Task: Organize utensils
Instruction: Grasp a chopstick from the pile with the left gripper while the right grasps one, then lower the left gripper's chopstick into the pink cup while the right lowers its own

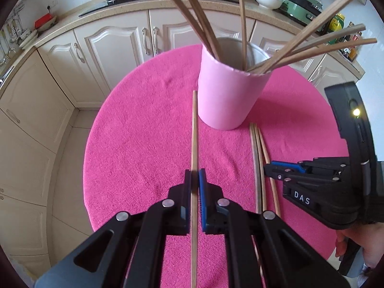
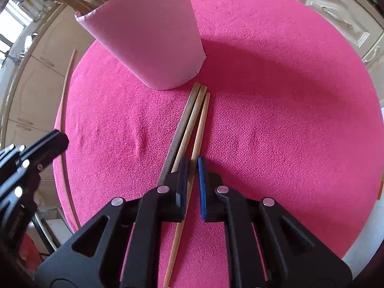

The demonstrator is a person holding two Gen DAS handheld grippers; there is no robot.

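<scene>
The left tongs (image 1: 195,180) are clamped on one chopstick (image 1: 195,129), lifted clear of the cloth (image 1: 134,144) so it can be tipped into the cup (image 1: 228,96) just ahead, which already holds several sticks. The right tongs (image 2: 192,168) have pinched shut on the outer stick (image 2: 200,129) of three lying side by side (the other two (image 2: 186,124) lie just left of its jaws), their tips near the cup's base.

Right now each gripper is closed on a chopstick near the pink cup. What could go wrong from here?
1. The right gripper grips one chopstick of three lying close together; lifting may drag its neighbours.
2. The pink cup already holds splayed chopsticks; the left gripper could catch them with its chopstick or tip the cup.
</scene>
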